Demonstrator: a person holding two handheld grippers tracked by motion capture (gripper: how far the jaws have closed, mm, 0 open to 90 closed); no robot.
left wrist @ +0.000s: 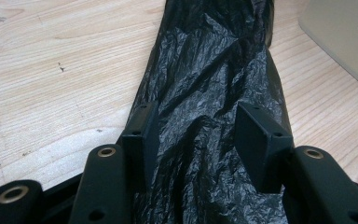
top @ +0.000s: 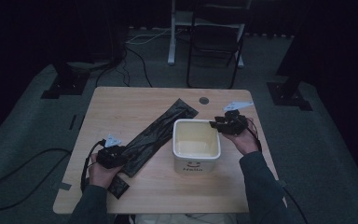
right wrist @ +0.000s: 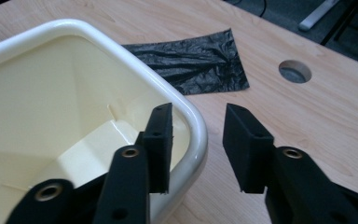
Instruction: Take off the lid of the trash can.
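Both grippers work at a light wooden table [top: 121,100], seen from above. At left, the left gripper [left wrist: 193,135] hovers low over a long black plastic bag [left wrist: 205,84] that lies flat and crumpled, running diagonally across the tabletop from the person's left hand [top: 103,173] toward the far side. Its jaws stand partly open, one on either side of the bag's bunched middle, the film rising between them; whether the pads press on it cannot be told. At right, the right gripper [right wrist: 198,142] straddles the near rim of a cream-white square plastic bin [right wrist: 186,112], one jaw inside the wall and the other outside, gaps visible on both sides, so it has hold of nothing. The bin [top: 181,161] stands upright just beside the bag's right edge, near the table's right side, a small face and lettering printed on its front. A round cable hole [right wrist: 295,71] sits in the tabletop beyond the bag's far end.
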